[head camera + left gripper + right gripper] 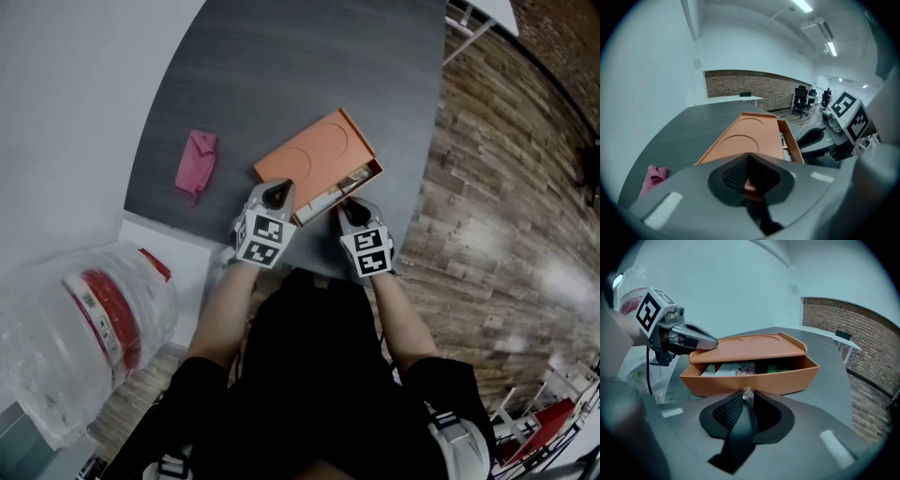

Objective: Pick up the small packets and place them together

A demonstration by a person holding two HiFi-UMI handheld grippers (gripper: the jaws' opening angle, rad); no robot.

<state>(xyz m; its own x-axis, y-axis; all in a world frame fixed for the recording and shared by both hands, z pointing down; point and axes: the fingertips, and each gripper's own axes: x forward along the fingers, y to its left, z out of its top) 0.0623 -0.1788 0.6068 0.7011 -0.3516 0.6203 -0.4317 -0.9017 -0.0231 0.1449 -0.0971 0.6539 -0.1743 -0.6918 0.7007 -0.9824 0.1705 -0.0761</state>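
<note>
An orange box [314, 150] with two round recesses in its lid lies on the dark table [281, 66]. Its drawer [754, 378] stands partly pulled out on the right side. Small packets [736, 368] lie inside it, one of them green [780, 367]. My right gripper [748, 399] is shut on the drawer's small clear knob [748, 393]. My left gripper [749, 176] is shut on the box's near edge [751, 183], its tips at the lid's corner [275, 195]. In the head view the right gripper [349, 210] sits at the drawer's front.
A crumpled pink item [196, 162] lies on the table left of the box. A clear plastic bag holding a red and white container [94, 319] sits on the floor at the lower left. The table's edge runs just in front of the person.
</note>
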